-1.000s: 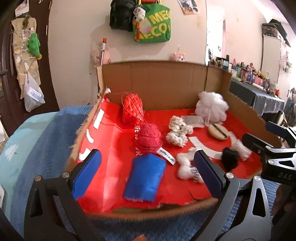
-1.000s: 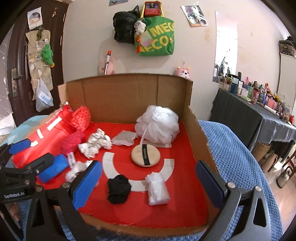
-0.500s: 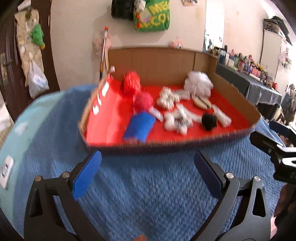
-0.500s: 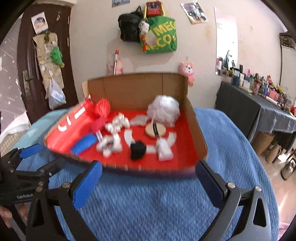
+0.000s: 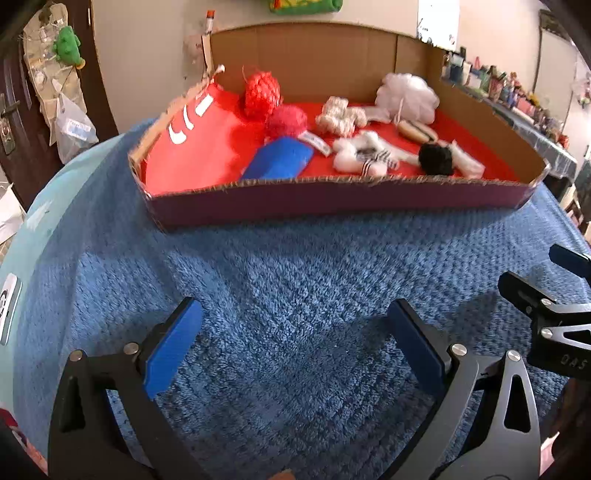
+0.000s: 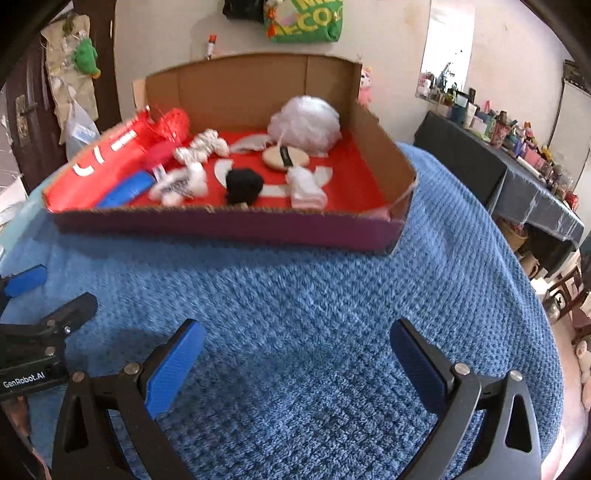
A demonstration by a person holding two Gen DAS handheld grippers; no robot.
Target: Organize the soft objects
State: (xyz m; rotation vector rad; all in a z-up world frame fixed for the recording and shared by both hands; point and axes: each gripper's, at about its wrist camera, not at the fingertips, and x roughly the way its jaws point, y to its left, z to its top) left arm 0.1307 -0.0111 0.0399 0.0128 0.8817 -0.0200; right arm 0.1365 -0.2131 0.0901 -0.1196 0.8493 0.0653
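A shallow cardboard box (image 5: 332,201) with a red floor lies on the blue blanket (image 5: 295,314), ahead of both grippers; it also shows in the right wrist view (image 6: 229,225). In it lie a blue cloth roll (image 5: 280,162), two red mesh balls (image 5: 262,92), a white bath puff (image 6: 304,123), a black pom (image 6: 243,184), a round tan pad (image 6: 284,158) and several white fluffy pieces (image 5: 365,158). My left gripper (image 5: 293,349) is open and empty, low over the blanket. My right gripper (image 6: 295,363) is open and empty beside it.
A dark-clothed table (image 6: 517,177) crowded with bottles stands at the right. A green bag (image 6: 303,20) hangs on the wall behind the box. A door (image 5: 14,110) with hanging bags is at the left. The blanket's edge drops off at the right.
Both grippers have pulled back from over the box and lowered toward the blanket. The box now lies farther ahead. Both stayed open and empty.
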